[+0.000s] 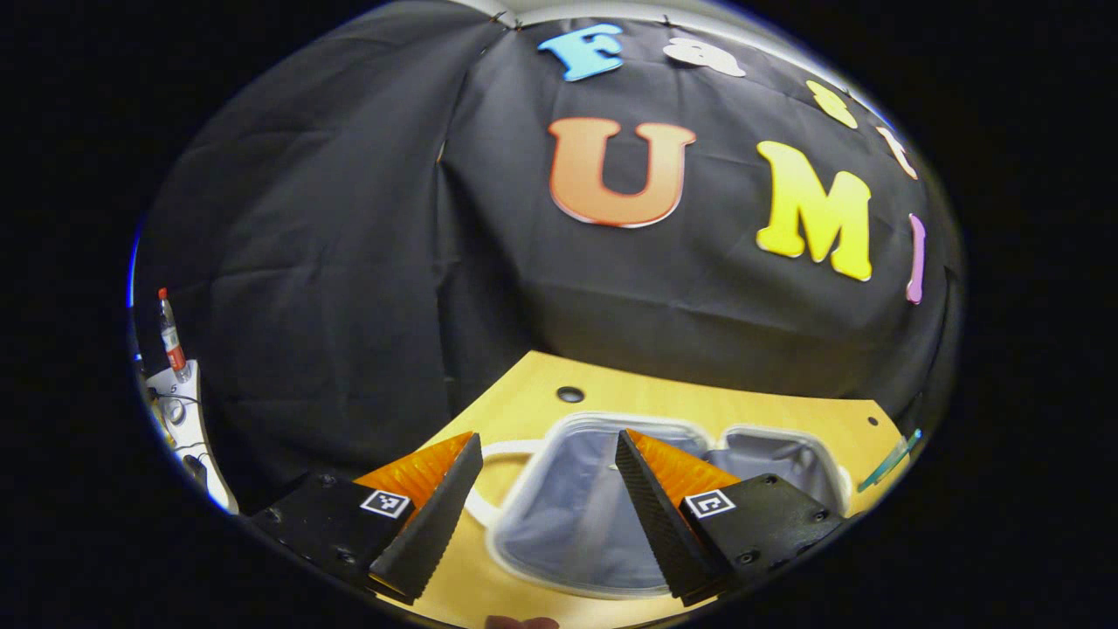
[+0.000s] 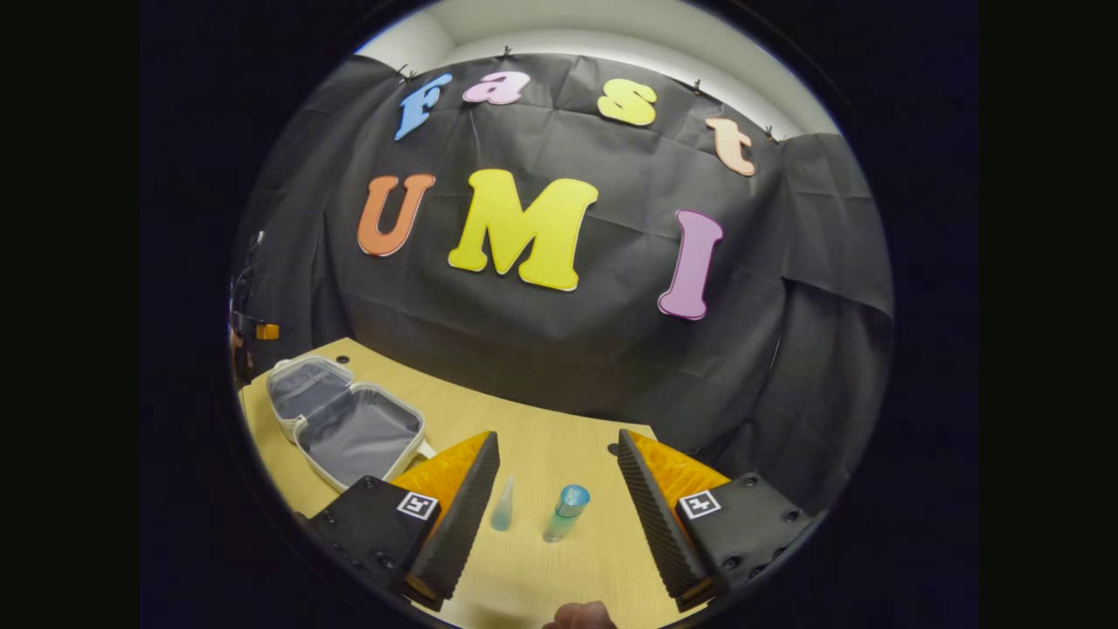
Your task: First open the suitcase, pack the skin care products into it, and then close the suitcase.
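Note:
A small white suitcase (image 1: 603, 515) lies open on the wooden table, both grey-lined halves up; it also sits at the left in the right gripper view (image 2: 349, 428). My left gripper (image 1: 546, 515) hangs open just above its near half, holding nothing. Two skin care products lie on the table ahead of my right gripper (image 2: 555, 507): a slim clear tube (image 2: 503, 505) and a bluish bottle with a blue cap (image 2: 567, 514). Both lie between the right gripper's spread fingers, untouched. The tube is also a sliver at the table's right edge (image 1: 889, 461).
The wooden table (image 2: 541, 445) ends near the black cloth wall at the back. A white stand with a red-capped bottle (image 1: 170, 336) sits off the table at the far left. A fingertip of the holding hand (image 2: 581, 616) shows at the bottom edge.

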Motion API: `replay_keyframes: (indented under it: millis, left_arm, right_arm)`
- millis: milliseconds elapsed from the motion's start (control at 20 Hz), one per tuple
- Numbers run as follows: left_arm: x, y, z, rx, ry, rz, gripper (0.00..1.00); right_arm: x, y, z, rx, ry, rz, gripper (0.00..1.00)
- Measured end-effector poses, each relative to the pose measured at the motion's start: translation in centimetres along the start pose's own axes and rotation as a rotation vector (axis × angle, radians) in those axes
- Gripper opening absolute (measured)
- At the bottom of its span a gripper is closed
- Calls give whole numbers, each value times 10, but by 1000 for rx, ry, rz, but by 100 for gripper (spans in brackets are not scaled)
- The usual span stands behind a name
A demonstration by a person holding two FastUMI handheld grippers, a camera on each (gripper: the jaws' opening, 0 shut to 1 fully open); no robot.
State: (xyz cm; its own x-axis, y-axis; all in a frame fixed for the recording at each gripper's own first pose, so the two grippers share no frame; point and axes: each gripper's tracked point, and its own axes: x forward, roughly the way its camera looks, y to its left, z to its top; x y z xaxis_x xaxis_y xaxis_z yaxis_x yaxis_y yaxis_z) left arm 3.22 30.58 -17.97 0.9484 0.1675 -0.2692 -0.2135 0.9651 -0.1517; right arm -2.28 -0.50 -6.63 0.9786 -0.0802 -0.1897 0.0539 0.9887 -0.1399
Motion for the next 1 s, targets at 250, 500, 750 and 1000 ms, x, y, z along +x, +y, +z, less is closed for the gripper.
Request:
replay_keyframes:
  millis: [250,500,750,1000]
  left_arm:
    - [-44,-149,4,51,-52,-123,98]
    - [-78,-297,-38,81,-23,-304,98]
    - [-106,-401,-99,194,40,-498,98]
    - [-95,-448,-139,205,90,-516,98]
  right_arm:
    - [6,-33,-26,69,30,-18,81]
    - [-3,-52,-59,46,97,19,81]
    - [-3,-85,-78,8,129,33,81]
    - [-3,-116,-94,11,159,26,81]
